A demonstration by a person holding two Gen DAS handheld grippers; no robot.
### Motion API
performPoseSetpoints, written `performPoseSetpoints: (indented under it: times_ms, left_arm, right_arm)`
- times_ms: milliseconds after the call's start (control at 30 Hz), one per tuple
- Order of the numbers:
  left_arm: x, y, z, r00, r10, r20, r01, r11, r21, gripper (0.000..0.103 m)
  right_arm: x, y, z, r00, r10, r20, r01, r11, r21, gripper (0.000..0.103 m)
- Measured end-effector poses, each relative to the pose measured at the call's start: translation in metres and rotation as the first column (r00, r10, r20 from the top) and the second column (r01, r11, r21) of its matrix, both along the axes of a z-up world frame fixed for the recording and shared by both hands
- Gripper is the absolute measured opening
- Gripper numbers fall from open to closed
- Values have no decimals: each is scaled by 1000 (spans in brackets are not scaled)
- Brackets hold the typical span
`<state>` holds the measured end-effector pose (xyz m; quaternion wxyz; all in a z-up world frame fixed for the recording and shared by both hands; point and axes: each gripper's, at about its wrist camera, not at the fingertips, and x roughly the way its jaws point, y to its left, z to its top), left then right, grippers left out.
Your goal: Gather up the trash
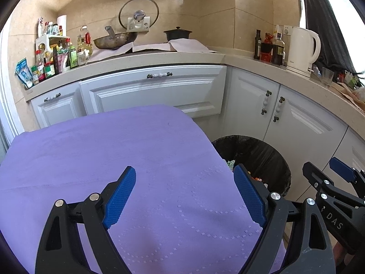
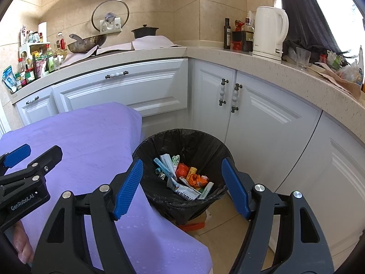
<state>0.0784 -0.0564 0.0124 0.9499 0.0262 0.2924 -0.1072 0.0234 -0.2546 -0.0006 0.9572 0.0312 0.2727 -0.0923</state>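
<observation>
left gripper: jaws spread, empty, hovering over the purple cloth; no trash visible on it.
right gripper: jaws spread, empty, above the bin.
trash: wrappers and packets lying inside the black-lined bin, on the floor just beside the cloth-covered table.
step: judging by the bare cloth, collection looks nearly done or done.
next: scan for leftovers; if none, the bag likely needs gathering at its rim.

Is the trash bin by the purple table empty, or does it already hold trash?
It holds trash. The trash bin, lined with a black bag, has wrappers piled at the bottom, well below the rim.
</observation>
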Motion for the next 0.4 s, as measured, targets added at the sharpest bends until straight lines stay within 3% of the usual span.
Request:
performPoseSetpoints:
  times_ms: [200,400]
  left_arm:
    - [-1,-2,0,999,14,29,-15,999,30,85]
    - [7,3,-7,1000,17,-22,-17,999,36,85]
  right_arm:
    - [-1,-3,-2,1000,-1,-4,1,1000,3,70]
    - [3,-1,-2,1000,11,-12,-11,1000,-2,70]
